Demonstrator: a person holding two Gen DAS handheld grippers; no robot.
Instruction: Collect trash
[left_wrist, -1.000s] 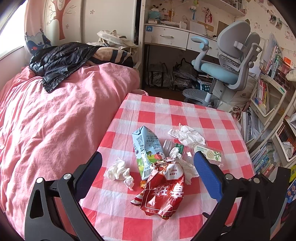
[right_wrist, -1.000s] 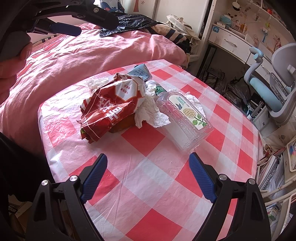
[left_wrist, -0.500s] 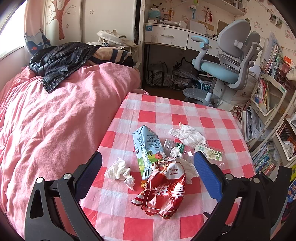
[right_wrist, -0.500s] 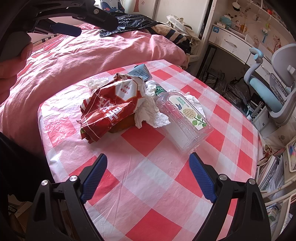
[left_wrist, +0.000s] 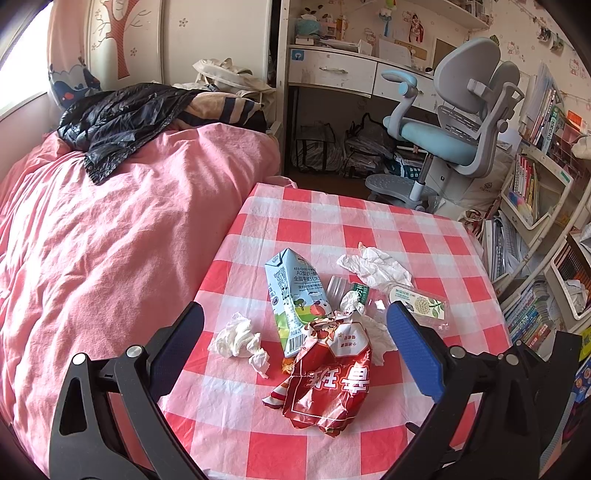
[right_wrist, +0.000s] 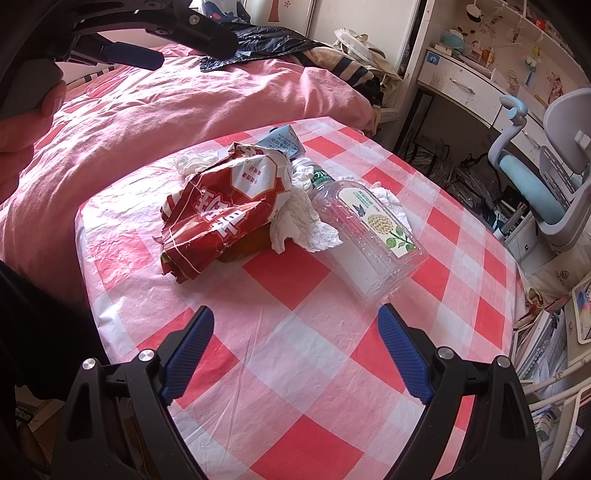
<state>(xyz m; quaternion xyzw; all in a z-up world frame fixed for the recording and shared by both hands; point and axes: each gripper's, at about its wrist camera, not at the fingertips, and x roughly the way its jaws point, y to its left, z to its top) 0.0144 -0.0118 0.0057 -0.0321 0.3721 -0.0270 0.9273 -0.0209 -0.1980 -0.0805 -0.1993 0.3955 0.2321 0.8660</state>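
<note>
Trash lies in a heap on the red-checked table (left_wrist: 369, 229) (right_wrist: 295, 354): a crumpled red snack bag (left_wrist: 328, 384) (right_wrist: 221, 214), a pale blue milk carton (left_wrist: 293, 295) (right_wrist: 282, 138), a clear plastic clamshell box (left_wrist: 417, 306) (right_wrist: 369, 240), a green-labelled bottle (right_wrist: 319, 177) and crumpled white tissues (left_wrist: 240, 338) (left_wrist: 376, 266) (right_wrist: 299, 221). My left gripper (left_wrist: 295, 332) hangs open above the heap with nothing between its fingers. Nearer the table's front edge, my right gripper (right_wrist: 295, 339) stands open over bare cloth, short of the box. The left gripper (right_wrist: 122, 48) also shows at the top left of the right wrist view, held by a hand (right_wrist: 26, 122).
A bed with a pink duvet (left_wrist: 110, 240) borders the table's left side, a black jacket (left_wrist: 122, 122) on it. Beyond the table stand a grey-blue desk chair (left_wrist: 454, 129) and a white desk (left_wrist: 351, 70). Bookshelves (left_wrist: 535, 192) crowd the right.
</note>
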